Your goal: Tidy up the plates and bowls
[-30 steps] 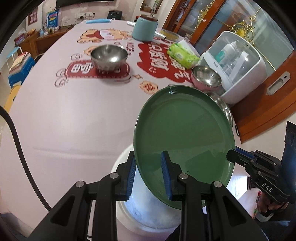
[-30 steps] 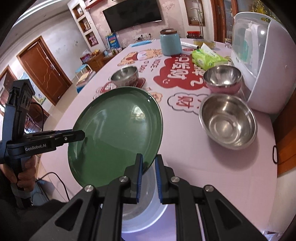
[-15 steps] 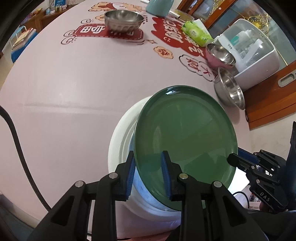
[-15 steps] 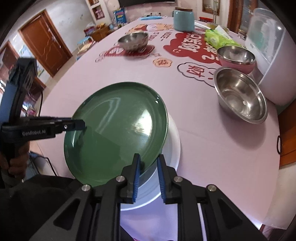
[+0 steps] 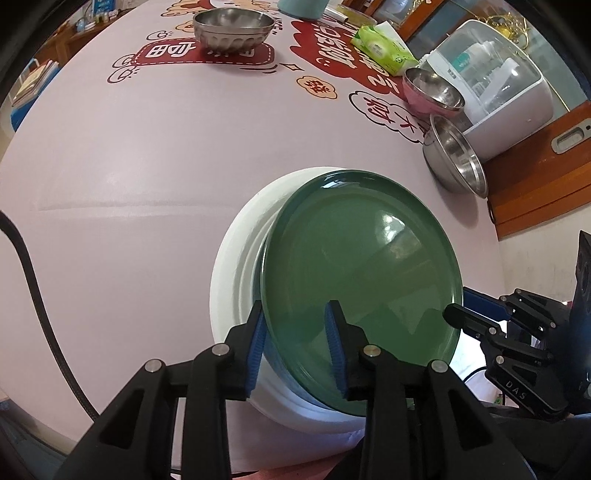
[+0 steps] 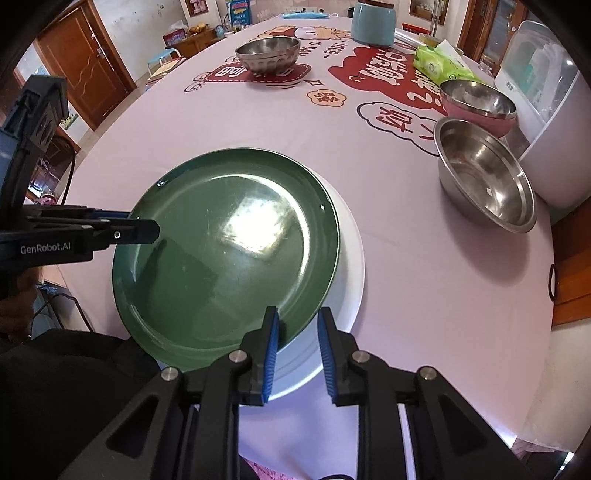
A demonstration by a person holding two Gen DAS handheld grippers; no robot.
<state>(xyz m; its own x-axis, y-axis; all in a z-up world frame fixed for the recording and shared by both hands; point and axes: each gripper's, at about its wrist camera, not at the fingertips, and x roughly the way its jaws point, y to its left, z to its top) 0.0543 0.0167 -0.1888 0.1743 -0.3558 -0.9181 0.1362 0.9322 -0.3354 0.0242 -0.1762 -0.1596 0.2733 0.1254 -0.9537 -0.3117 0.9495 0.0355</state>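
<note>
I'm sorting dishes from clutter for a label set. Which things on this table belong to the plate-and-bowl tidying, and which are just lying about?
Part of the job:
green plate
white plate under it
wide steel bowl
pink bowl
ribbed steel bowl

Just lying about:
teal canister
green wipes pack
white lidded appliance

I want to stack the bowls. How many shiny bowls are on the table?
3. One bowl sits far off on a red patch, a pink-sided one is by the white box, and a wide one is just in front of it. None looks hidden.
</note>
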